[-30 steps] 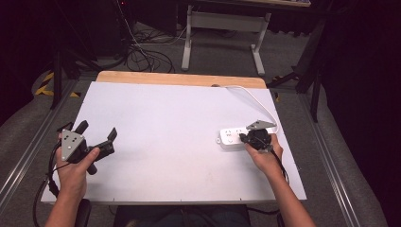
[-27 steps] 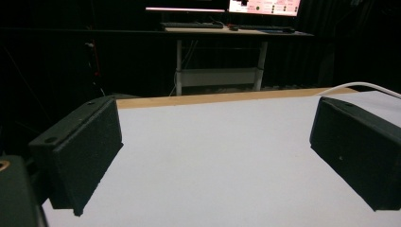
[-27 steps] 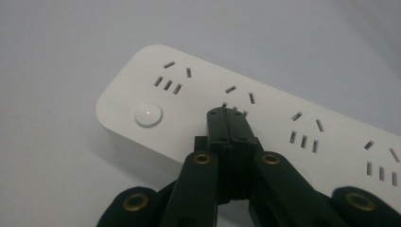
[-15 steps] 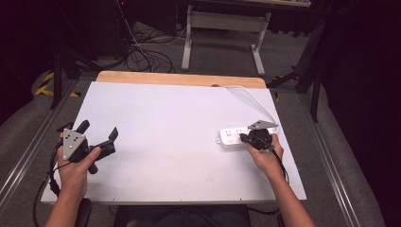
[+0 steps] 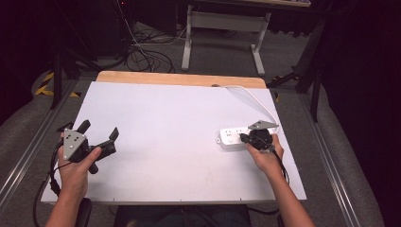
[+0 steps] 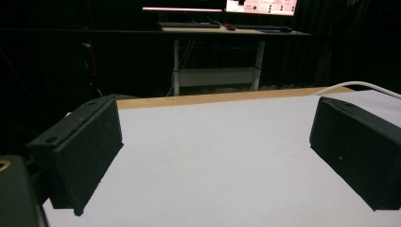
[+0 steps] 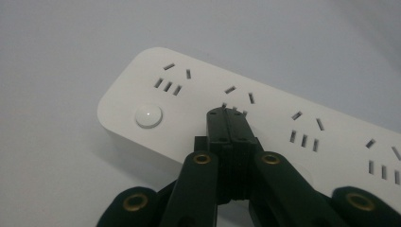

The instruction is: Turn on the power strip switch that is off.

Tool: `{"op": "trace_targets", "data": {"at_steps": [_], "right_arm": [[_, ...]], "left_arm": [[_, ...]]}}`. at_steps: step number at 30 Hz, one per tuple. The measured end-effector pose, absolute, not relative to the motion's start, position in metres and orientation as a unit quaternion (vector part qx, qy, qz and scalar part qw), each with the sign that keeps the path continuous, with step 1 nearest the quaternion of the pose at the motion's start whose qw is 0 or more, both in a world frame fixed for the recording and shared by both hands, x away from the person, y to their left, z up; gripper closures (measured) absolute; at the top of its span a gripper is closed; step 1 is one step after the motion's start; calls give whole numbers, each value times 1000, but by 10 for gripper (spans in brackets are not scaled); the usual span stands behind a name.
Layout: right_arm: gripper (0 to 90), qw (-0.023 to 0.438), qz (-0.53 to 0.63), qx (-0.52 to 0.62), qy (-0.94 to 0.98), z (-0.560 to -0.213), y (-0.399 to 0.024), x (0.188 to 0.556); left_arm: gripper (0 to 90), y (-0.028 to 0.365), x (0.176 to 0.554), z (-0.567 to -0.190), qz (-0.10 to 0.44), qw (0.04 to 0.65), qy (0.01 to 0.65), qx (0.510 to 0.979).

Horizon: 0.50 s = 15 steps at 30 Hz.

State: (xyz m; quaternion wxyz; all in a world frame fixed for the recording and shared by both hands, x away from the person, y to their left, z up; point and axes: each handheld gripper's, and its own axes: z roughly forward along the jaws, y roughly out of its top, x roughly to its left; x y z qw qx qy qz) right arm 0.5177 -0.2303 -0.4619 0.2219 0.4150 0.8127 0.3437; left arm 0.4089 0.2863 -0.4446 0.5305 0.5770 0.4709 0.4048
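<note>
Left gripper [image 5: 97,137]: held just above the tabletop [image 5: 165,123] near its left edge, toward the near left corner. Its jaws stand wide apart with nothing between them; in the left gripper view the two black pads [image 6: 80,151] frame bare white surface. This gripper is idle and well apart from the work.

Power strip [image 5: 232,138]: lies flat near the right edge of the tabletop, about midway between the far and near edges. Its white cord [image 5: 255,99] runs from it toward the far right corner. The round switch button [image 7: 148,116] sits at the strip's end, beside the first socket group.

Right gripper [image 5: 245,138]: positioned over the power strip. In the right gripper view [image 7: 228,116] the jaws are pressed together with nothing gripped, and their joined tip rests on or just above the second socket group, near but not on the button.

Progress, as a judgement: the closed tip appears prepared for pressing the button. The approach to the strip is done. Remaining: shift the tip from the sockets to the button, press, and withdraw. Whether the switch is on cannot be determined.
</note>
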Motion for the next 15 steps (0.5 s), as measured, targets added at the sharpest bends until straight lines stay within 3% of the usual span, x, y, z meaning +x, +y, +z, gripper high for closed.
{"op": "trace_targets", "data": {"at_steps": [15], "right_arm": [[900,239,341,407,813,-461,-229,515]], "left_arm": [[38,286,410,-445,406,530,470,577]]}}
